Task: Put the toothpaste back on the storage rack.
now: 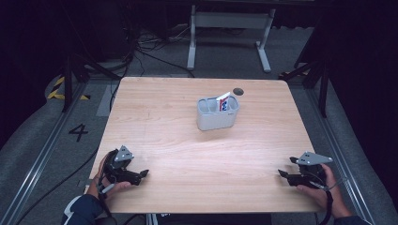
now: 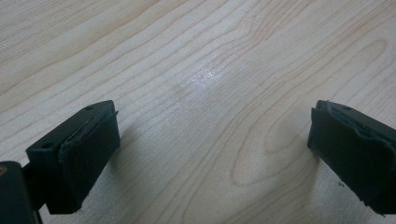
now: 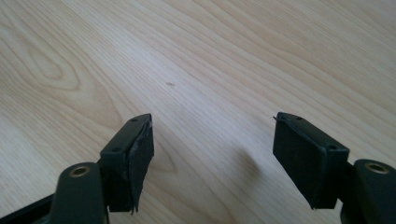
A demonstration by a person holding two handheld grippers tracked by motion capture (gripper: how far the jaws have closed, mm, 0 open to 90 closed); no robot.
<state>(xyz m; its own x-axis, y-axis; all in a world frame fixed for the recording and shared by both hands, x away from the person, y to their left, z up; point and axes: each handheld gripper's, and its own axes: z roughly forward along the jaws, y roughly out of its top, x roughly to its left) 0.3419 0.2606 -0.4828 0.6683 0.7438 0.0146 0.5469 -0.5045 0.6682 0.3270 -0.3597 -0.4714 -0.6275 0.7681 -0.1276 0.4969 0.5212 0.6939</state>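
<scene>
A grey two-compartment holder [image 1: 217,113] stands on the wooden table [image 1: 164,126] a little behind its middle, with a white, red and blue packet [image 1: 224,101] upright in its right compartment. My left gripper [image 1: 144,174] rests near the front left corner, jaws pointing right, open and empty [image 2: 212,140]. At the front right edge my right gripper [image 1: 281,173] points left, also open with bare wood between its jaws [image 3: 212,154]. Both grippers are far from the holder.
A small dark round mark [image 1: 238,91] lies on the table behind the holder. Beyond the table stand a white frame [image 1: 230,28], black stands and cables on the grey floor. A floor marking "4" [image 1: 78,132] is at the left.
</scene>
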